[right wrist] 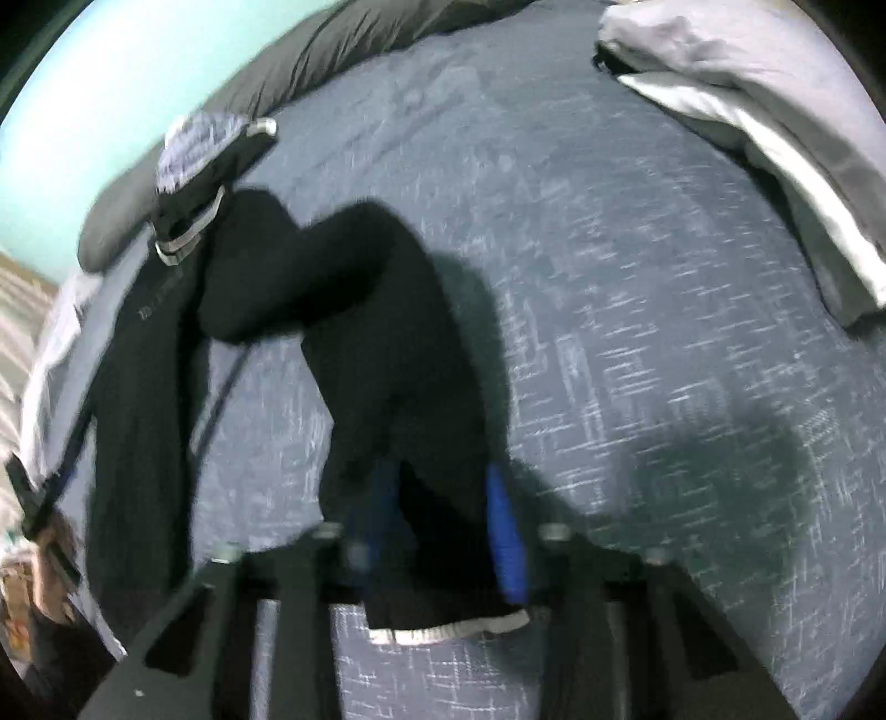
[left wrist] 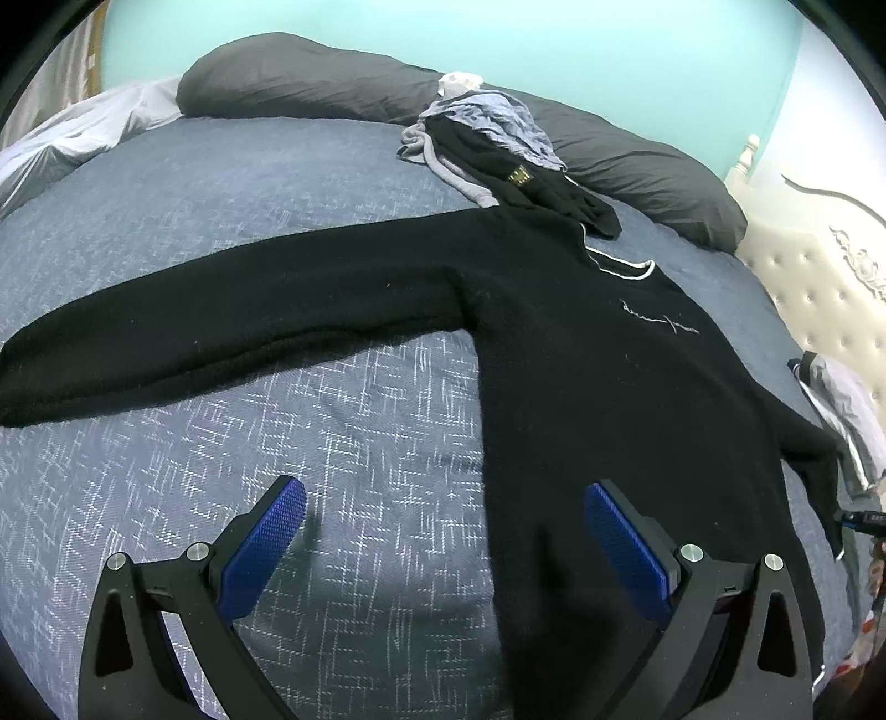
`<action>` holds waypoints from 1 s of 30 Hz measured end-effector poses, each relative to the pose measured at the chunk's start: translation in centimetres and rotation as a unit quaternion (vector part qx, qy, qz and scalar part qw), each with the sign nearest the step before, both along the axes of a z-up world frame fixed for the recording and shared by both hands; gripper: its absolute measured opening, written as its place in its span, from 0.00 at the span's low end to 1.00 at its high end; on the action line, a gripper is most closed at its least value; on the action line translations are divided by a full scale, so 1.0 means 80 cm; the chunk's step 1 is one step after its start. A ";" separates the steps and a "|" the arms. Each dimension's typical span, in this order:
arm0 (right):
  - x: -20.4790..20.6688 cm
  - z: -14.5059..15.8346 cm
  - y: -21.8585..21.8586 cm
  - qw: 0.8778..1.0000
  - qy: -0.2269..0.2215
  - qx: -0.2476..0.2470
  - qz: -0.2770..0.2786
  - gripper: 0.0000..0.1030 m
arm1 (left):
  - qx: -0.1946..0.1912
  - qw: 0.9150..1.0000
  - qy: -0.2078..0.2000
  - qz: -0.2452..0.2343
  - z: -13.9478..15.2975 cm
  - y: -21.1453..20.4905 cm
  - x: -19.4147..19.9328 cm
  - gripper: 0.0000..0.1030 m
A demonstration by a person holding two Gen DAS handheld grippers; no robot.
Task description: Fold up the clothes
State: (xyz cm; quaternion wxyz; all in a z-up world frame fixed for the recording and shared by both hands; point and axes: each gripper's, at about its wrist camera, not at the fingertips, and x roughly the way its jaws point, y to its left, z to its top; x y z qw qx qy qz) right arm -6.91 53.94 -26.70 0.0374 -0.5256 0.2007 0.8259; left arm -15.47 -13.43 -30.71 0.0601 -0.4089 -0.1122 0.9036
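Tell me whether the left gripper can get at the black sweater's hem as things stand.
Probably yes. The left gripper hovers open over the bedspread, and the black sweater lies flat under its right-hand finger with nothing between.

Blue-grey patterned bedspread (left wrist: 194, 183); dark grey pillows (left wrist: 288, 77) against turquoise wall (left wrist: 498, 33); tufted headboard (left wrist: 819, 288).

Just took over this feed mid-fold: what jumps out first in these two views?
The black sweatshirt dominates, spread across the blue bedspread with one sleeve stretched out to the left in the left wrist view. In the blurred right wrist view, the right gripper has the other sleeve's white-edged cuff between its blue pads. The left gripper hangs open over the sweatshirt's lower edge, and a heap of unfolded clothes sits by the dark pillows.
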 end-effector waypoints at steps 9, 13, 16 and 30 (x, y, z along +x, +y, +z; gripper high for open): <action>-0.015 0.074 0.032 0.998 0.035 0.053 -0.019 0.06 | -0.004 1.000 0.001 0.001 -0.001 -0.001 -0.002 1.00; -0.035 0.117 0.076 0.995 0.028 0.087 -0.048 0.06 | -0.010 1.000 0.009 0.003 0.003 0.001 0.000 1.00; -0.058 0.136 0.094 0.992 0.007 0.115 -0.052 0.06 | -0.010 1.000 0.015 0.006 0.006 -0.001 0.001 1.00; -0.080 0.191 0.129 0.966 0.032 0.223 -0.128 0.06 | -0.011 1.000 0.015 0.010 0.006 -0.011 -0.004 1.00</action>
